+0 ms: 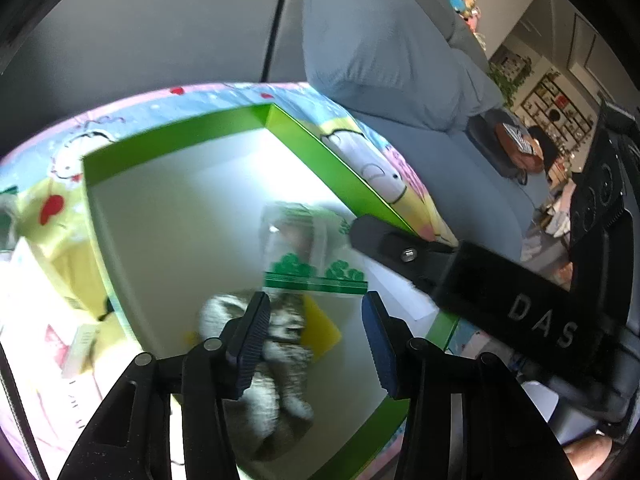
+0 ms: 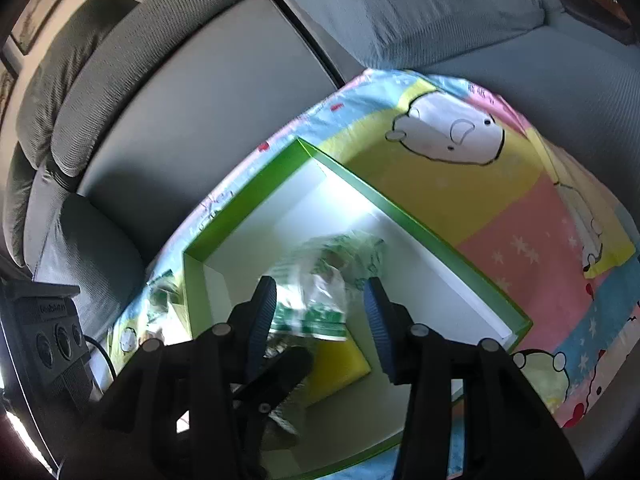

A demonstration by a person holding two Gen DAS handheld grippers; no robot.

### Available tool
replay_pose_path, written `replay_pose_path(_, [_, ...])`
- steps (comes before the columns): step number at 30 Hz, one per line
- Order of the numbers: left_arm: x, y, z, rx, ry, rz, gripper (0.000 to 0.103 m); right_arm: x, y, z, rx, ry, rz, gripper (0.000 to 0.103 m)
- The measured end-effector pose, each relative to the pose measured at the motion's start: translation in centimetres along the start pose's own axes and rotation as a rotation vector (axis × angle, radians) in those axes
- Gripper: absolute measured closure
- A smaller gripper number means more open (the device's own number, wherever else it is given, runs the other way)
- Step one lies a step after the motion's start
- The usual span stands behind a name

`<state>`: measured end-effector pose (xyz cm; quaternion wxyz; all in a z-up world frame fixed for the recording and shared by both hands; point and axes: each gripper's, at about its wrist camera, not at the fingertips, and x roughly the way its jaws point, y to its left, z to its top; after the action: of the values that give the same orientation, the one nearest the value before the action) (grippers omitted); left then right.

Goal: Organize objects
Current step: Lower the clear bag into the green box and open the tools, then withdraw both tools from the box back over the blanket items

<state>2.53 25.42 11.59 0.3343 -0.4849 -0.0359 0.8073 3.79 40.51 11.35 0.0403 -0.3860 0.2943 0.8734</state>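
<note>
The left gripper (image 1: 316,336) is black plastic, with ribbed dark blue pads (image 1: 380,350) on its jaws and angular linkage arms joined by round silver-grey pins (image 1: 213,345). The right gripper (image 2: 320,326) has the same build: black arms, blue ribbed pads (image 2: 378,326), grey pins (image 2: 419,330). Seen from the left wrist, its long black body carries the pale letters "DAS" (image 1: 542,326), a small silver screw (image 1: 407,255), and a toothed black edge near round recesses.

Around me I see a grey sofa (image 2: 192,120), its pale blue cushion (image 1: 384,40), and a cartoon-bear blanket (image 2: 460,168) underneath.
</note>
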Motion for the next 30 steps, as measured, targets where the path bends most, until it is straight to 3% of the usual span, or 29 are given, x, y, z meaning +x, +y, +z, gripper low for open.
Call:
replay_pose_path(10, [-6.0,3.5,-0.2,-0.06,-0.106,0.049,0.055,-1.7,1.5,-0.2,-0.028,-0.055,0.03,0.053])
replay_pose_path(14, [-8.2,5.6,-0.8,-0.093,-0.14,0.092,0.055,-2.1,2.9,-0.4,-0.064,-0.066,0.064,0.044])
replay_pose_path(16, [-9.2,7.0,-1.3,-0.119,-0.151,0.121,0.043,-2.4,3.8,-0.6,-0.085,-0.069,0.083,0.041])
replay_pose_path(19, [-10.6,9.2,-2.4,-0.159,-0.181,0.166,0.039,-2.7,5.5,-1.1,-0.132,-0.072,0.111,0.037])
replay_pose_path(30, [-13.0,19.7,-8.0,-0.41,-0.225,0.314,0.036,-0.9,13.7,-4.0,-0.37,-0.02,0.207,0.032])
